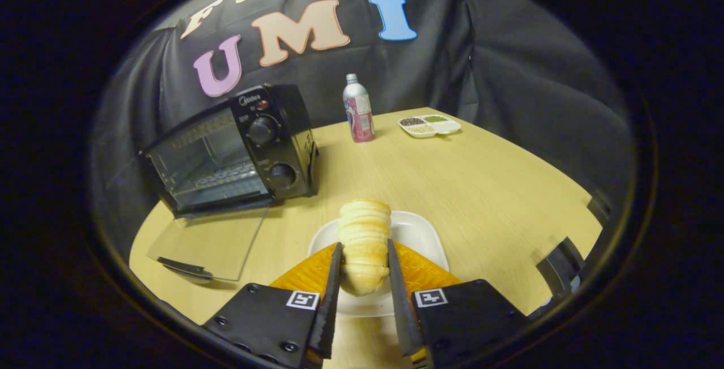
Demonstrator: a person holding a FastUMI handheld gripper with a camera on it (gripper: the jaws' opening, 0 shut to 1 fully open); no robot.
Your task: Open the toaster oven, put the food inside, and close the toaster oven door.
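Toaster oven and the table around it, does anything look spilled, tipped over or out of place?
Nothing stands out. The toaster oven has its glass door folded flat onto the table, as the task needs. The bottle stands upright, and the gripper is closed on the bread roll over the white plate.

Matt wood-grain table (452,188), clear glass oven door (218,239), glossy white plate (416,230), flaky ridged pastry (365,233).

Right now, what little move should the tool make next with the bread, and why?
Probably lift the bread straight up off the white plate. The tool has both fingers pressed against the bread's sides, so the hold looks made. The toaster oven beyond and to the left already has its glass door folded down flat, ready to take it.
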